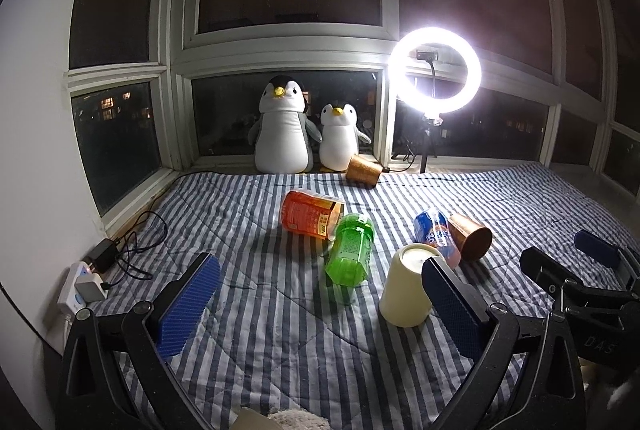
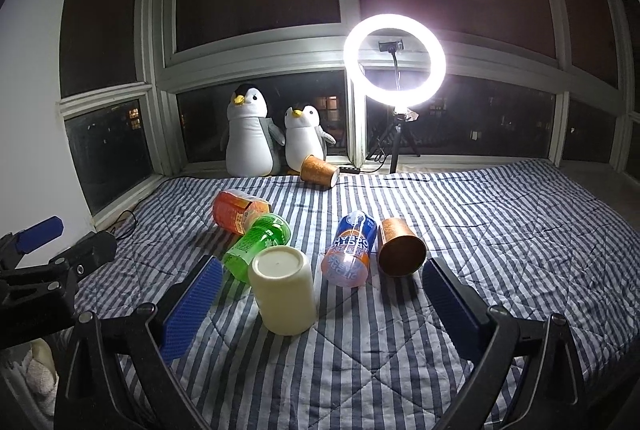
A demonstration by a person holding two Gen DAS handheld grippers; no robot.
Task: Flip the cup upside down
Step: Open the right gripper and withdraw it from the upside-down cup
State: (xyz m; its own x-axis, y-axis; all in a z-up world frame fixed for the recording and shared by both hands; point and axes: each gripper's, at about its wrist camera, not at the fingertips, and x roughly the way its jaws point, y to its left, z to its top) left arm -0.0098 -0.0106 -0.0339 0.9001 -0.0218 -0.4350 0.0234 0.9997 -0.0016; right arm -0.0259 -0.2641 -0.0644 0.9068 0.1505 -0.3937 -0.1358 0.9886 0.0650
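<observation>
Since both the left hand-held gripper (image 1: 320, 304) and right hand-held gripper (image 2: 322, 304) are held apart and empty, the flip is judged done: the cream cup (image 2: 282, 292) stands base-up on the striped bed (image 2: 500, 230), with the green bottle (image 2: 256, 242) at eleven o'clock.

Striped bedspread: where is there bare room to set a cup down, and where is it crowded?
Bare striped bedspread runs right of the copper cup to the bed edge, and in front of the cream cup between the right gripper fingers. Crowded: the middle cluster of orange bottle, green bottle, cream cup, blue can and copper cup.
</observation>
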